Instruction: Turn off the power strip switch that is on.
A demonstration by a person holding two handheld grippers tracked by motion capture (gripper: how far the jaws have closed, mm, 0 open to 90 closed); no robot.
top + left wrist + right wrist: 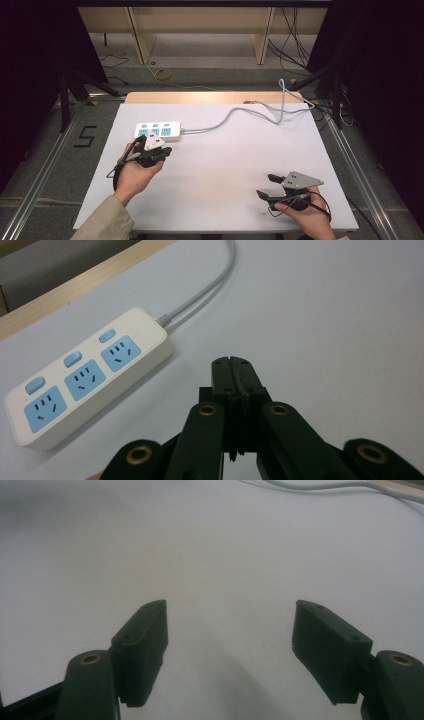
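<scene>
- Tabletop (pixel 215 170): white, mostly bare; wooden strip along the far edge; both forearms entering from the near side.
- Power strip (pixel 158 131): white body with three blue sockets and three blue switch buttons, lying flat at the far left of the tabletop. Long axis running left to right across the tabletop, roughly parallel to the far edge; sockets facing up; cord end pointing right.
- Grey cord (pixel 235 114): leaving the strip's right end, snaking toward the far right corner and dropping off the tabletop edge.
- Left gripper (pixel 159 148): just beside the strip's near edge, apart from it as far as can be told. In the left gripper view (pixel 233 371), fingers pressed fully together with nothing between them, the strip (pixel 85 377) lying ahead and to the left.
- Right gripper (pixel 267 185): near the right front corner, well apart from the strip. In the right gripper view (pixel 227 640), fingers spread wide over bare tabletop, holding nothing.
- Likely risks, as a judgement:
  - A push on a switch button with the closed fingers could slide the light strip away, nothing bracing it.
  - Closed tips being broad, a press could land on a socket face or two buttons at once.
  - A drag on the strip could pull the slack cord taut and swing the body off its axis.
</scene>
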